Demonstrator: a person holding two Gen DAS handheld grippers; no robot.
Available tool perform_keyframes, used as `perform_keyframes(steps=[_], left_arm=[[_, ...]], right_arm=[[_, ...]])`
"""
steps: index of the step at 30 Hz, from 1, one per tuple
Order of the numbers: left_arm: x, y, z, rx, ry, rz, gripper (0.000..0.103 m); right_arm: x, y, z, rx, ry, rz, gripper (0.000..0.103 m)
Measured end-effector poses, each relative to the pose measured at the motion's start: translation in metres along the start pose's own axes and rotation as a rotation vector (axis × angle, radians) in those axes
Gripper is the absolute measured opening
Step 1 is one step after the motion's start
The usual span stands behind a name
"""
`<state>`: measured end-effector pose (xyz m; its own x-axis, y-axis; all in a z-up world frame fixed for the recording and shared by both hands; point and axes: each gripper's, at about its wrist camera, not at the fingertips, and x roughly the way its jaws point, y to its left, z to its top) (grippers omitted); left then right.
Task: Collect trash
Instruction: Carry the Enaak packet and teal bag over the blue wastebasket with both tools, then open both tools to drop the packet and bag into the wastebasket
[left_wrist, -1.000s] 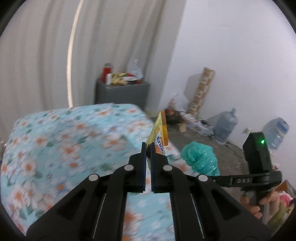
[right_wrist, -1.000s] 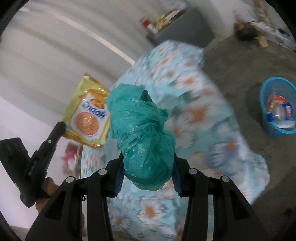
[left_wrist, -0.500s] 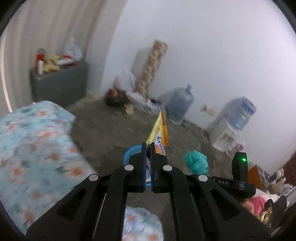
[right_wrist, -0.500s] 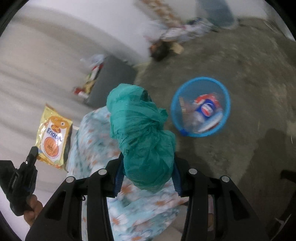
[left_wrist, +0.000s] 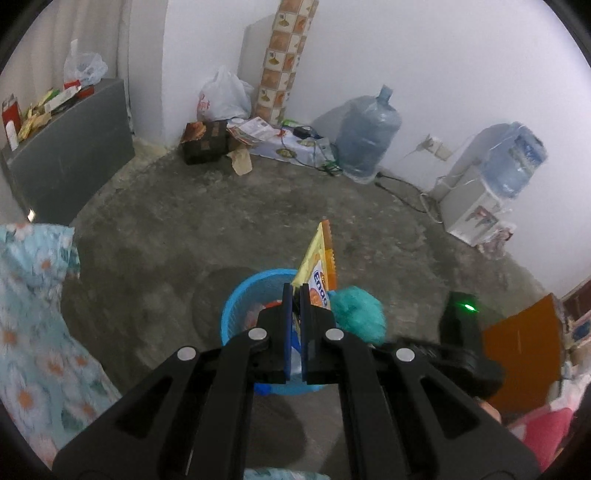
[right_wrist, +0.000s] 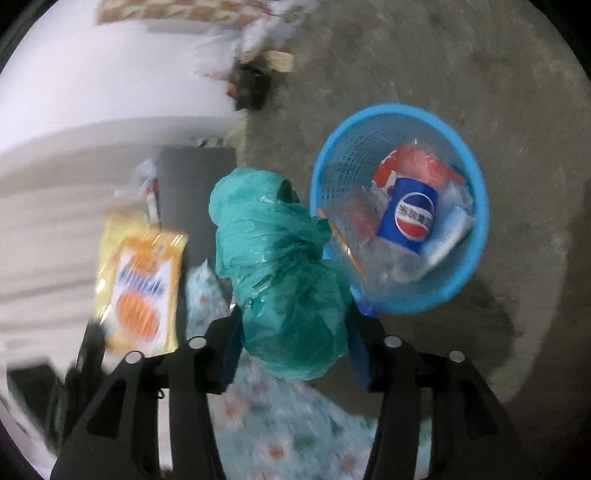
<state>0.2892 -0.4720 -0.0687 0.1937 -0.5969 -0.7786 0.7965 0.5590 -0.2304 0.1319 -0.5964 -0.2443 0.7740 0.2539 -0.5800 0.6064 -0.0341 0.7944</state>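
A blue mesh basket (right_wrist: 476, 206) stands on the concrete floor, holding a Pepsi-labelled bottle (right_wrist: 410, 218) and clear wrappers. My right gripper (right_wrist: 293, 343) hovers just left of its rim. A crumpled green plastic bag (right_wrist: 284, 277) sits between its pads, which still touch it while the jaws are opening. My left gripper (left_wrist: 294, 295) is shut on the lower corner of a yellow snack packet (left_wrist: 320, 273), above the near side of the basket (left_wrist: 240, 295). The green bag (left_wrist: 360, 314) shows just to its right. The packet (right_wrist: 140, 284) appears blurred in the right wrist view.
A floral bedspread (left_wrist: 33, 314) lies at the left and under the right gripper. A grey cabinet (left_wrist: 70, 155) with clutter stands at the far left. Along the wall stand boxes and bags (left_wrist: 207, 142), a water jug (left_wrist: 367, 140), a dispenser (left_wrist: 476, 210) and cables. An orange board (left_wrist: 521, 343) leans at the right.
Both grippers swung from above the bed down toward the blue basket on the floor, carrying the packet and the green bag. The right jaws have widened a little.
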Motion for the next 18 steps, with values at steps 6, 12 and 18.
perform_keyframes(steps=[6, 12, 18], left_arm=[[0.035, 0.014, 0.001, 0.012, 0.022, 0.023, 0.001], [0.071, 0.015, -0.001, 0.012, 0.063, 0.016, 0.001], [0.099, -0.003, -0.002, 0.07, 0.07, 0.075, 0.003]], right_arm=[[0.067, -0.033, 0.036, 0.082, 0.01, -0.089, 0.078], [0.031, -0.057, 0.014, 0.079, -0.088, -0.016, 0.078], [-0.025, -0.08, -0.012, 0.084, -0.196, -0.054, 0.078]])
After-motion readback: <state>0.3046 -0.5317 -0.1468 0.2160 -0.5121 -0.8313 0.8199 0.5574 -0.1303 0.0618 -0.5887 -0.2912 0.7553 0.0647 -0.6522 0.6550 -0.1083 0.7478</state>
